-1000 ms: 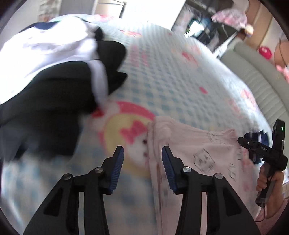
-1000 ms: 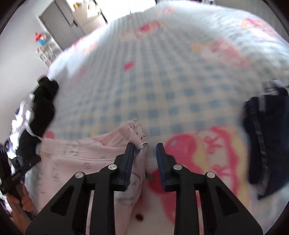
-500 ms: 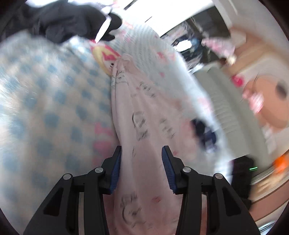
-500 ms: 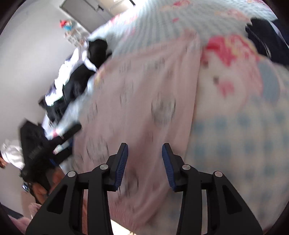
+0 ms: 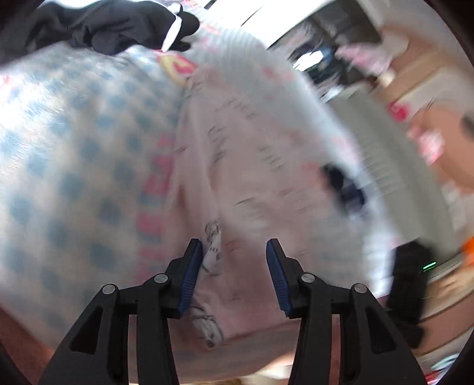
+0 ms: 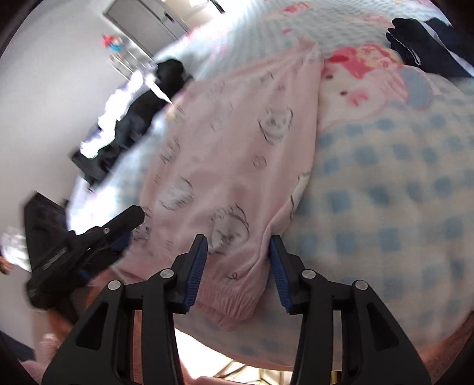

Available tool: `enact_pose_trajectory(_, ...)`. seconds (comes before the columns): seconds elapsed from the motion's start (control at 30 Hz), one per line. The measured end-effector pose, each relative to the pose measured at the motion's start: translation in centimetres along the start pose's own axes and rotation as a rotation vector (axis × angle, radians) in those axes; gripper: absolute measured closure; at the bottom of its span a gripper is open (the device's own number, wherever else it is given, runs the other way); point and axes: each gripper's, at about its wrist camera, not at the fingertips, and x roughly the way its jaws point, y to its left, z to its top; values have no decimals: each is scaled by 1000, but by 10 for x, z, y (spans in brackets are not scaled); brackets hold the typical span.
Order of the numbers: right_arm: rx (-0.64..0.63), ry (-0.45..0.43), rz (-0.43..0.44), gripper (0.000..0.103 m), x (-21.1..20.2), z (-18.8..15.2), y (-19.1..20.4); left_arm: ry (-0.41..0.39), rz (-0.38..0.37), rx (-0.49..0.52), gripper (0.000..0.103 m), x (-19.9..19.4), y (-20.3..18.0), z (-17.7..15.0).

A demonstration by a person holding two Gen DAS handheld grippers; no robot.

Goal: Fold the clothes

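A pale pink garment (image 5: pixel 251 165) printed with cartoon faces lies spread flat on the blue-checked blanket (image 5: pixel 74 148), running away from the bed's near edge. My left gripper (image 5: pixel 234 266) hovers open over its near left part, and its pads press on nothing. In the right wrist view the pink garment (image 6: pixel 237 142) ends in a ribbed hem (image 6: pixel 231 299). That hem lies between the fingers of my right gripper (image 6: pixel 238 260), whose jaws are opening. The left gripper (image 6: pixel 89 237) shows at the garment's left side.
A black and white heap of clothes (image 5: pixel 112 23) lies at the far left of the bed, seen too as a heap (image 6: pixel 133 112). A dark navy garment (image 6: pixel 426 38) lies at the far right. The bed's near edge (image 6: pixel 266 355) is just under both grippers.
Both grippers have drawn back from the garment's far end to its near edge by the bed's edge. The right jaws now stand wider apart.
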Motion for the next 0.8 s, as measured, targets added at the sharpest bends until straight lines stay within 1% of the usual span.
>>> enact_pose_trajectory(0.03, -8, 18, -28, 61, 3, -2, -1, 13, 68, 36, 62, 3, -1, -2)
enact_pose_trajectory(0.07, -8, 30, -40, 62, 4, -3, -3, 17, 107, 55, 65, 3, -1, -3)
enact_pose_trajectory(0.1, -3, 35, -49, 62, 1, -4, -7, 7, 110, 49, 65, -2, 2, -2)
enact_pose_trajectory(0.13, 4, 31, -62, 62, -5, -3, -9, -8, 124, 42, 62, -7, 5, -1)
enact_pose_trajectory(0.17, 2, 19, -86, 62, -11, -3, -9, -25, 153, 38, 61, -12, 8, -3)
enact_pose_trajectory(0.2, -1, 5, -109, 61, -16, -4, -8, -38, 165, 33, 61, -16, 12, -4)
enact_pose_trajectory(0.23, -2, -8, -126, 61, -20, -7, -7, -43, 139, 21, 60, -17, 15, -3)
enact_pose_trajectory(0.27, 2, -18, -130, 59, -24, -10, -5, -43, 95, 3, 60, -19, 18, -1)
enact_pose_trajectory(0.33, 7, -23, -86, 59, -25, -9, -2, -6, -25, -27, 55, -16, 22, 0)
enact_pose_trajectory(0.4, 7, -19, -30, 58, -25, -9, 1, 32, -69, -49, 54, -9, 25, -2)
enact_pose_trajectory(0.47, -3, 14, -3, 55, -16, -11, 5, 69, -114, -70, 53, -3, 29, -4)
enact_pose_trajectory(0.53, -14, 42, 1, 55, -7, -12, 9, 88, -135, -101, 54, 1, 35, -5)
enact_pose_trajectory(0.6, 3, 46, 8, 55, -9, -13, 4, 93, -147, -135, 54, 2, 43, -5)
enact_pose_trajectory(0.67, 36, 40, 14, 55, -13, -11, -4, 69, -124, -139, 54, -8, 50, -7)
enact_pose_trajectory(0.73, 53, 9, -24, 55, -18, -9, -10, 45, -92, -134, 54, -18, 56, -9)
enact_pose_trajectory(0.77, 60, 0, -29, 55, -22, -9, -14, 37, -97, -138, 54, -22, 59, -11)
enact_pose_trajectory(0.8, 70, -4, -23, 55, -25, -9, -17, 35, -132, -150, 54, -24, 62, -12)
